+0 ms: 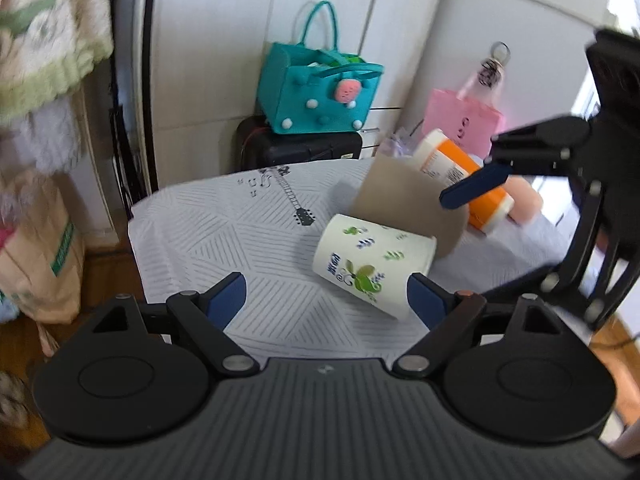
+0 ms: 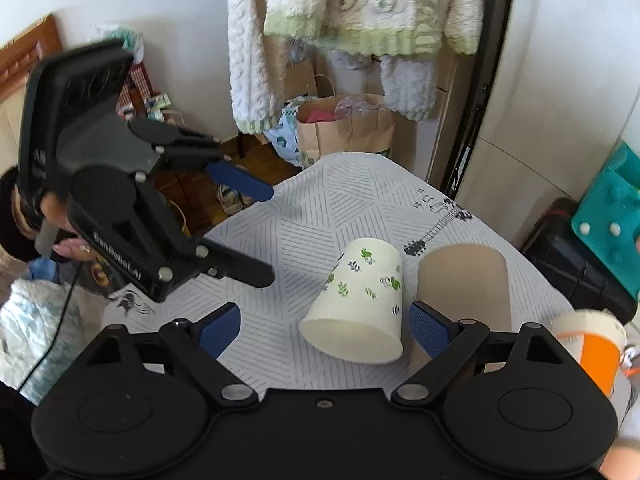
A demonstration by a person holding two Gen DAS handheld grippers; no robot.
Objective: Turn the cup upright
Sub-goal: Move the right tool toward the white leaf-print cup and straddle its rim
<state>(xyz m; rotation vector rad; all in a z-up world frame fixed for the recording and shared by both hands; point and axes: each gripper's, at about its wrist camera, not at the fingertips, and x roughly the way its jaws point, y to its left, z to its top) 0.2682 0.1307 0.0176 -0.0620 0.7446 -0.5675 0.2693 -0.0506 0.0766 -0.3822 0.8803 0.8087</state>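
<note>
A white paper cup with green prints (image 1: 372,258) lies on its side on the patterned tablecloth (image 1: 224,232). In the right wrist view the cup (image 2: 360,300) lies with its open mouth toward the camera. A plain brown cup (image 1: 408,204) stands mouth down right behind it, touching or nearly so; it also shows in the right wrist view (image 2: 464,284). My left gripper (image 1: 326,300) is open and empty, its right finger beside the white cup. My right gripper (image 2: 324,328) is open and empty, with the white cup between its fingers. Each gripper shows in the other's view, the left one (image 2: 272,232) and the right one (image 1: 472,188).
An orange-and-white bottle (image 1: 464,172) lies behind the brown cup, beside a pink bag (image 1: 460,116). A teal felt bag (image 1: 316,88) sits on a black case (image 1: 296,144). Paper bags (image 2: 344,128) stand on the floor past the table's far edge. A sweater (image 2: 352,4) hangs above.
</note>
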